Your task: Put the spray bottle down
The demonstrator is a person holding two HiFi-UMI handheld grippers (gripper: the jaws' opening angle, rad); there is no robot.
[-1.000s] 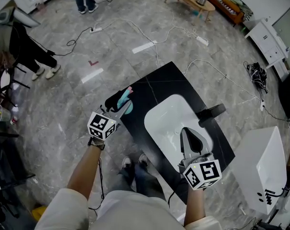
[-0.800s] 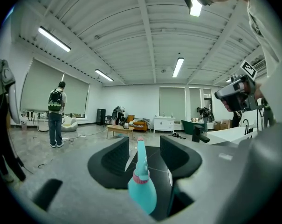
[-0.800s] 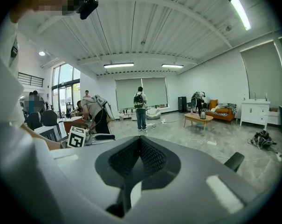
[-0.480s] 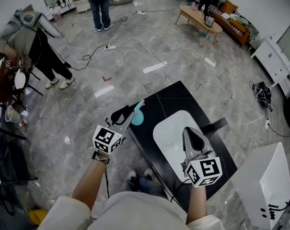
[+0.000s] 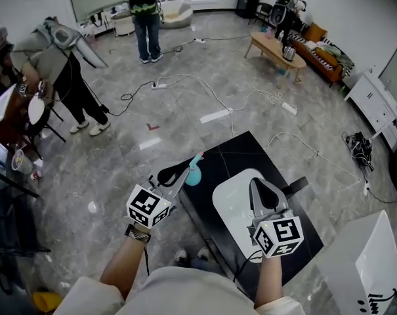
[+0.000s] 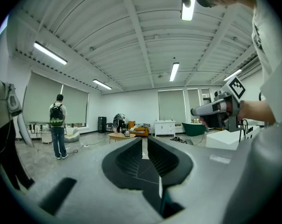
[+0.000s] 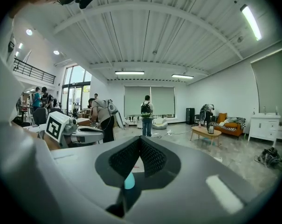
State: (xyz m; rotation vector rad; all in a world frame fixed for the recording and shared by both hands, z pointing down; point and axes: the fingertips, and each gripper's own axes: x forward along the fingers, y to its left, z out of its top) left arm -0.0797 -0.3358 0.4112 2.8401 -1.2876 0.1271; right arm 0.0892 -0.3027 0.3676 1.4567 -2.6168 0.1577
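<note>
The teal spray bottle [image 5: 193, 175] with a pink nozzle stands at the left edge of the black table [image 5: 232, 151]. My left gripper [image 5: 184, 172] hangs level just beside and above it. In the left gripper view its jaws [image 6: 144, 142] are closing, with a thin slit left between them and nothing in it. A teal sliver of the bottle [image 6: 163, 202] shows below the jaws. My right gripper [image 5: 256, 183] hovers over the white sink basin [image 5: 232, 209]. In the right gripper view its tips [image 7: 140, 139] meet, with nothing held.
A black faucet [image 5: 294, 186] stands at the basin's right. A white cabinet [image 5: 359, 261] is at the lower right. Cables [image 5: 218, 100] run across the grey floor. People stand at the left [image 5: 67, 84] and far back [image 5: 146, 18]. A low wooden table [image 5: 277, 54] is beyond.
Both grippers have risen. The left jaws, wide apart at the bottle a second ago, have drawn nearly together and left the bottle standing on the table.
</note>
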